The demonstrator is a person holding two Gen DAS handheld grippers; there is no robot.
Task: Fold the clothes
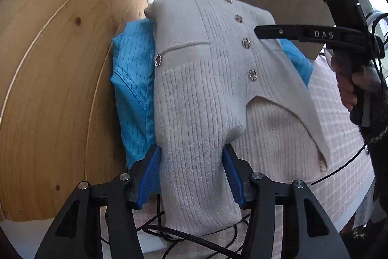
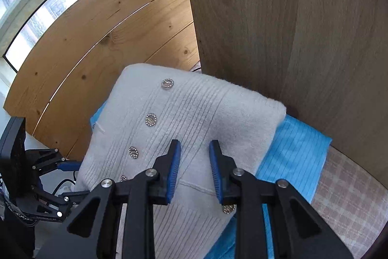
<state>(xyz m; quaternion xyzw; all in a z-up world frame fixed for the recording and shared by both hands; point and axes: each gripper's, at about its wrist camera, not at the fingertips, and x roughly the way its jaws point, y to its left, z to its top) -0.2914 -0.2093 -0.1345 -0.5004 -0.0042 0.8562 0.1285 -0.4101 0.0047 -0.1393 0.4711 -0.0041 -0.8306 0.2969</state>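
A beige ribbed cardigan (image 1: 206, 79) with sparkling round buttons lies folded on top of a blue striped garment (image 1: 133, 89). My left gripper (image 1: 191, 147) is shut on a hanging ribbed part of the cardigan, and the knit is bunched between its blue pads. In the right wrist view the cardigan (image 2: 194, 108) fills the middle. My right gripper (image 2: 194, 142) stands over it with a narrow gap between its pads and flat knit showing through, nothing pinched. From the left wrist view, the right gripper (image 1: 258, 31) tip sits by the button row.
Both garments rest on a pink checked cloth (image 1: 339, 128). Light wooden boards (image 1: 60, 64) stand close on the left and a darker panel (image 2: 291, 40) on the right. Black cables (image 1: 194, 242) trail under the left gripper. A hand (image 1: 349, 91) holds the right gripper's handle.
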